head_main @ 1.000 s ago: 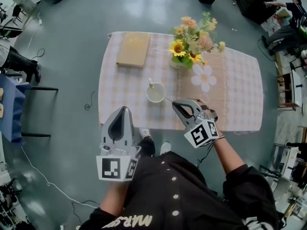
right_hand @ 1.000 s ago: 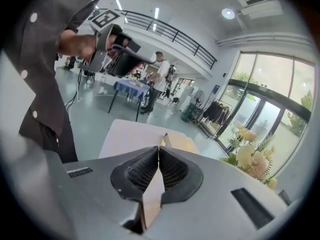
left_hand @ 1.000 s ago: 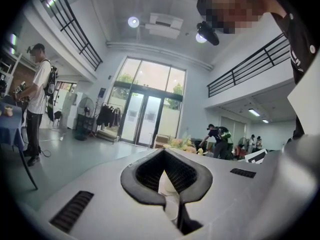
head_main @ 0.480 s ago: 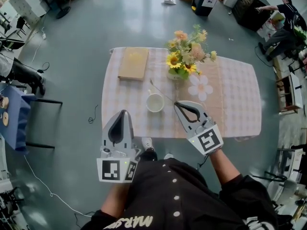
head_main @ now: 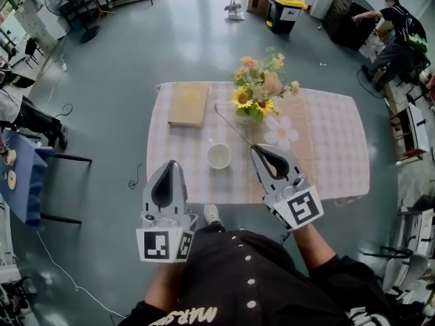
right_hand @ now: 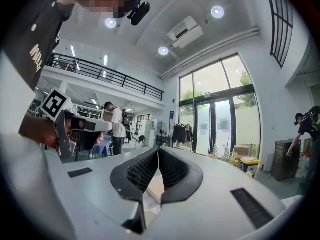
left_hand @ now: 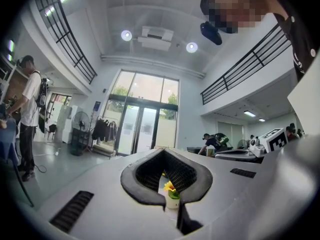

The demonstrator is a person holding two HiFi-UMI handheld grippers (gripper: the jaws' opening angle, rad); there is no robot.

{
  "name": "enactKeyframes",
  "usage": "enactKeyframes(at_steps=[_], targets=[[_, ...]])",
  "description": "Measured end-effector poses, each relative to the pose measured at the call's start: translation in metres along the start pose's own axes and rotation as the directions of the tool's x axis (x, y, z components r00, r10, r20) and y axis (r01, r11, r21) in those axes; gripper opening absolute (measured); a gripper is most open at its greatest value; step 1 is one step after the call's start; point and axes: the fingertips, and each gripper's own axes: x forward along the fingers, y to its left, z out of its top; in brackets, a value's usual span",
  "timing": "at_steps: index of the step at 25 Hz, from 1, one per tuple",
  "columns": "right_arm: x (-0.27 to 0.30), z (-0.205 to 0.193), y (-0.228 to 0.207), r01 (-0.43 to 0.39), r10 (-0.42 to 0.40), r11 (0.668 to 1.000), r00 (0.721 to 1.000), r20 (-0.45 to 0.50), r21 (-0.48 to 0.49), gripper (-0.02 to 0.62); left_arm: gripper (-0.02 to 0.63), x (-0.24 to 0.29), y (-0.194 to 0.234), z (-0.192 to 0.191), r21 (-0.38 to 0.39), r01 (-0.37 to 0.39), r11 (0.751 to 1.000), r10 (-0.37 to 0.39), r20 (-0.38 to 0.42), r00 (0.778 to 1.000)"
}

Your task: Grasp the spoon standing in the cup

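A white cup (head_main: 219, 155) stands on the checked tablecloth (head_main: 326, 141) near the table's front edge, with nothing standing in it. The thin spoon (head_main: 232, 124) hangs in the air above the table, slanting up and left from my right gripper (head_main: 255, 148), which is shut on its near end. In the right gripper view the jaws (right_hand: 159, 150) are pressed together at the tip and the spoon itself does not show. My left gripper (head_main: 171, 163) hovers left of the cup in front of the table, shut on nothing (left_hand: 163, 151).
A vase of yellow and pink flowers (head_main: 262, 90) stands behind the cup, with a white flower-shaped mat (head_main: 281, 132) to its right. A tan board (head_main: 189, 104) lies at the back left. A blue stand (head_main: 20, 182) sits far left. A person (head_main: 394, 26) works at the back right.
The right gripper has risen with the spoon, drawing it out of the cup; the spoon's free end now hangs near the vase. The left gripper has lifted a little.
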Motion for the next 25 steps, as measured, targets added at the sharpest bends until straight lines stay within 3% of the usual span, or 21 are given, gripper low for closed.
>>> enactKeyframes(at_steps=[11,25], targets=[[-0.024,0.031,-0.019,0.126,-0.127,0.992,0.988,0.093,0.023,0.008,0.014,-0.005,0.019,0.02,0.05,-0.034,0.998,0.032,0.046,0.998],[-0.054,0.033,-0.051,0.267,-0.272,0.962,0.955,0.118,0.058,0.008,0.014,-0.011,0.043,0.024,0.085,-0.073,0.994,0.069,0.049,0.996]])
